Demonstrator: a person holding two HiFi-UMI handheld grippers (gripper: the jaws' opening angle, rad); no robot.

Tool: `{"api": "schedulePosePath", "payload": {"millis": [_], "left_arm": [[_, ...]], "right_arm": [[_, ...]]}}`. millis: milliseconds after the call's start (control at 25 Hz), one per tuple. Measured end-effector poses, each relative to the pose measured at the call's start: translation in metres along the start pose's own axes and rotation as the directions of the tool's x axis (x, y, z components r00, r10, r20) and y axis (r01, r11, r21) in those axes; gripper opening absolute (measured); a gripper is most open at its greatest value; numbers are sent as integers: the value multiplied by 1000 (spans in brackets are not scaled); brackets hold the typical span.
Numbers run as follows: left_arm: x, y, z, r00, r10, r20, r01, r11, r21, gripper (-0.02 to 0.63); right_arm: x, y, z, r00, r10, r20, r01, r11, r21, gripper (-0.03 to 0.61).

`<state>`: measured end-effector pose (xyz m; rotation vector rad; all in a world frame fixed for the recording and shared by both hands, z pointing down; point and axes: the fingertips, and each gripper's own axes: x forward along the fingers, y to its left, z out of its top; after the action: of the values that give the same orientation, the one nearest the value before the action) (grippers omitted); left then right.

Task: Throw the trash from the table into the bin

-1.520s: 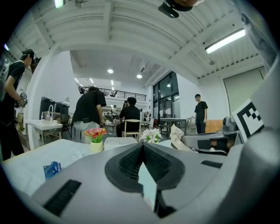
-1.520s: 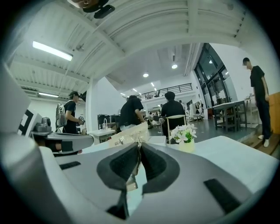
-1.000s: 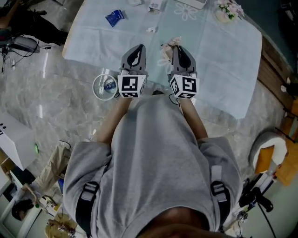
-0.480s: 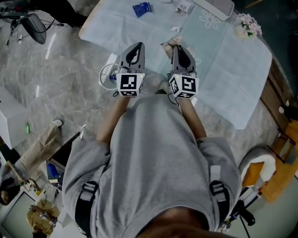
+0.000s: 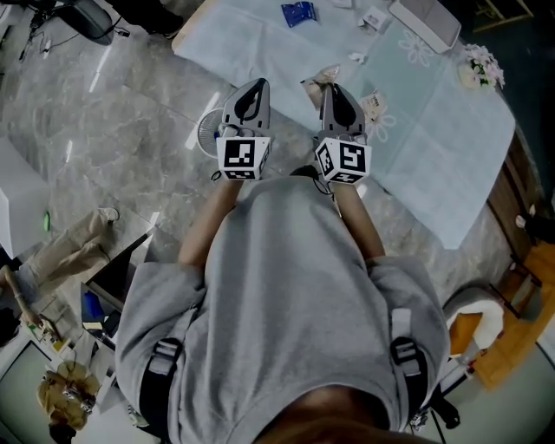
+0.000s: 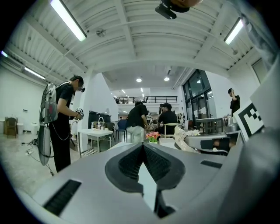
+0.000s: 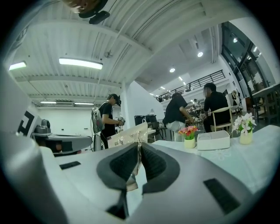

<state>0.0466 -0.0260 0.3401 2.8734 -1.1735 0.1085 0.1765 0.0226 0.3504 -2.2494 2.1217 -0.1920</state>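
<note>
Head view, left to right: round bin (image 5: 206,132) on the floor, just beside and partly behind left gripper (image 5: 256,87). Left gripper pressed together, nothing between the jaws, same in left gripper view. Blue wrapper (image 5: 299,12) lying far up on the desk (image 5: 434,156), well apart from both grippers. Crumpled tan wrapper (image 5: 323,78) pinched at one edge by right gripper (image 5: 335,88), near the desk's edge, not yet above the bin. Probably very light, thin, crinkly, somewhat slick; no breakage worry. Best taken by a folded edge or seam, seated deep between the pads to avoid slipping out in transit.
</note>
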Motion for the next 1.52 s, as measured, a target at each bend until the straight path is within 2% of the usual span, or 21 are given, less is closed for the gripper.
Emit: {"api": "schedulePosePath", "payload": {"millis": [280, 600, 800, 960, 1080, 1200, 1280, 1400, 1520], "left_arm": [[-29, 41, -8, 999, 44, -6, -45, 999, -11, 6], [-54, 66, -15, 995, 98, -9, -98, 995, -35, 6], [-74, 87, -25, 985, 169, -23, -170, 984, -61, 6], [-87, 100, -37, 972, 230, -40, -232, 971, -59, 6], [-96, 109, -45, 945, 323, -59, -327, 942, -75, 6], [-104, 111, -54, 902, 426, -70, -432, 897, -99, 6], [-111, 107, -62, 871, 483, -86, -490, 868, -87, 6], [-125, 101, -74, 826, 553, -105, -562, 824, -76, 6], [-134, 98, -92, 791, 599, -128, -610, 789, -74, 6]], "right_arm": [[11, 49, -11, 999, 48, -11, -48, 999, -7, 26], [17, 86, -18, 993, 115, -32, -115, 993, -22, 26], [27, 115, -25, 979, 197, -48, -199, 980, -31, 26], [39, 137, -31, 954, 295, -57, -298, 953, -45, 26], [47, 149, -36, 916, 393, -74, -397, 916, -53, 26], [51, 155, -43, 864, 494, -95, -500, 864, -56, 26], [52, 158, -51, 827, 551, -113, -558, 828, -44, 26], [51, 167, -65, 774, 619, -135, -626, 780, -13, 26], [48, 176, -85, 730, 664, -163, -672, 740, 1, 26]]}}
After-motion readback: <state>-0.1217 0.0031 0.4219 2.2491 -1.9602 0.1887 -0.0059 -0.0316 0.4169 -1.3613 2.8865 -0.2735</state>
